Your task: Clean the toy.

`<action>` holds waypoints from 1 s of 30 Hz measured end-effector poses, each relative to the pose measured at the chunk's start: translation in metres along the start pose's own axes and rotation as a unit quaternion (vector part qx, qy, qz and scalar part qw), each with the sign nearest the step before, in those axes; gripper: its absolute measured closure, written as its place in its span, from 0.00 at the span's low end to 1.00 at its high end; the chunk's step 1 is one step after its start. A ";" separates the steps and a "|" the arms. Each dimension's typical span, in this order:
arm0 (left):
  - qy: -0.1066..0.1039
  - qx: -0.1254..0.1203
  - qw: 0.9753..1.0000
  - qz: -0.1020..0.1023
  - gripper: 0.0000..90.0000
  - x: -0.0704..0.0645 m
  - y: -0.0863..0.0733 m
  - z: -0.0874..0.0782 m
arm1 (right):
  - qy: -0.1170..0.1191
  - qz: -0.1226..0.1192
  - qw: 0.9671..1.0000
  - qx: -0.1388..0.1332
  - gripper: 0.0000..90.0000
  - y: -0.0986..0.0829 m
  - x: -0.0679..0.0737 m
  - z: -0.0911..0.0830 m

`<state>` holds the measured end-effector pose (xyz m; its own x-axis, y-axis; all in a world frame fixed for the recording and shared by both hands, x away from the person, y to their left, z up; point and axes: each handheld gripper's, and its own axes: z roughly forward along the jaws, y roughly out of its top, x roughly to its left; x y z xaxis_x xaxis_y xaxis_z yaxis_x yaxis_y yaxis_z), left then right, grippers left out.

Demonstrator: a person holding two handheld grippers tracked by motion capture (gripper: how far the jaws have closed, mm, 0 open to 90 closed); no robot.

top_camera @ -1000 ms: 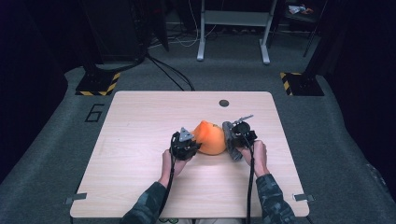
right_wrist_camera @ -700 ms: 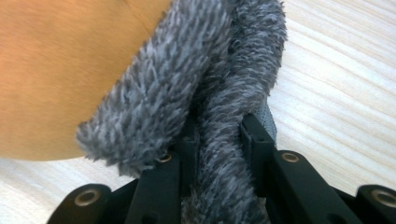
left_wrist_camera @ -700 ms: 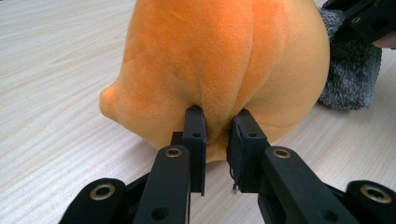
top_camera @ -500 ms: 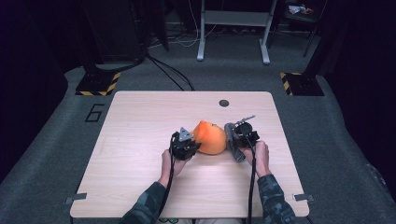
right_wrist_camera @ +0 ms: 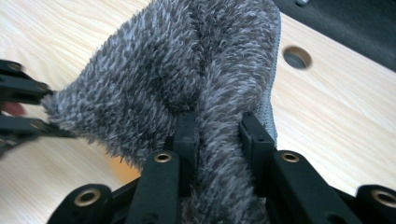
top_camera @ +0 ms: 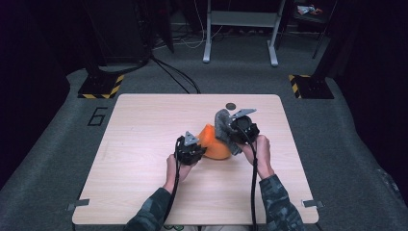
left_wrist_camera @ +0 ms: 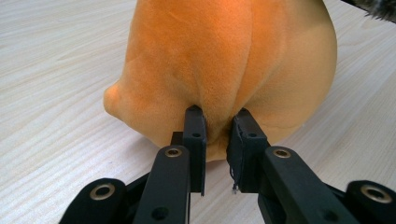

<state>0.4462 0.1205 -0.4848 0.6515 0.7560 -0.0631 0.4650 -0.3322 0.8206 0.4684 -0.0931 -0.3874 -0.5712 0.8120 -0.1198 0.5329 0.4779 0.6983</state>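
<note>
Jaws of the left gripper (left_wrist_camera: pixel 215 122) pinch a fold of the orange plush toy (left_wrist_camera: pixel 224 65) mid-table, anchoring it; the right gripper (right_wrist_camera: pixel 218 128) clamps the grey fuzzy cloth (right_wrist_camera: pixel 187 65), apparently to peel it off.
</note>
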 end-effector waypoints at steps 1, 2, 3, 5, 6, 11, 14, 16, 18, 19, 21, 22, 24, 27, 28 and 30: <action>0.000 0.000 1.000 0.000 0.87 0.000 0.000 0.000 | 0.000 0.000 1.000 0.000 0.80 0.000 0.000 0.000; 0.000 0.000 1.000 0.000 0.87 0.000 0.000 0.000 | 0.003 -0.006 1.000 -0.002 0.80 0.002 0.003 0.002; 0.000 0.000 1.000 0.000 0.87 0.000 0.000 0.000 | 0.006 -0.014 1.000 -0.002 0.80 0.004 0.006 0.004; 0.000 0.000 1.000 0.001 0.87 0.000 0.000 0.000 | 0.014 -0.024 1.000 0.000 0.80 0.007 0.011 0.010; 0.000 0.000 1.000 0.001 0.87 0.000 0.000 0.000 | 0.015 -0.023 1.000 0.006 0.80 0.008 0.014 0.013; 0.007 0.000 1.000 0.003 0.78 0.001 0.000 0.000 | 0.017 -0.013 1.000 0.016 0.80 0.006 0.012 0.026; 0.023 0.012 0.999 0.028 0.61 0.002 0.002 0.000 | 0.017 -0.006 1.000 0.020 0.80 0.004 0.010 0.029; 0.028 0.016 0.999 0.033 0.53 0.002 0.003 0.000 | 0.019 -0.006 1.000 0.018 0.80 0.004 0.009 0.030; 0.031 0.023 0.998 0.049 0.50 0.004 0.003 0.002 | 0.018 -0.009 1.000 0.017 0.80 0.004 0.008 0.031; 0.034 0.022 0.998 0.057 0.48 0.004 0.003 0.003 | 0.019 -0.004 1.000 0.018 0.80 0.004 0.008 0.031; 0.031 0.019 0.996 0.082 0.49 0.004 0.003 0.006 | 0.019 -0.002 1.000 0.019 0.80 0.004 0.009 0.032; 0.032 0.018 0.994 0.100 0.53 0.003 0.003 0.008 | 0.020 -0.001 1.000 0.017 0.80 0.004 0.008 0.033; 0.028 0.016 0.995 0.096 0.64 0.002 0.003 0.009 | 0.020 -0.002 1.000 0.012 0.80 0.004 0.008 0.033; 0.029 0.014 0.996 0.084 0.80 0.002 0.004 0.009 | 0.019 0.006 1.000 -0.005 0.80 0.001 0.007 0.028; 0.023 0.013 0.997 0.078 0.82 0.002 0.004 0.008 | 0.015 0.009 1.000 -0.012 0.80 0.000 0.007 0.025; 0.020 0.009 0.998 0.063 0.85 0.003 0.004 0.007 | 0.007 0.020 1.000 -0.019 0.80 -0.005 0.005 0.017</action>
<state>0.4539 0.1179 -0.4856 0.6810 0.7295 0.0631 0.3920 -0.4360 0.8101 0.4739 -0.0860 -0.4032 -0.5584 0.8256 -0.0810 0.5324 0.4315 0.7282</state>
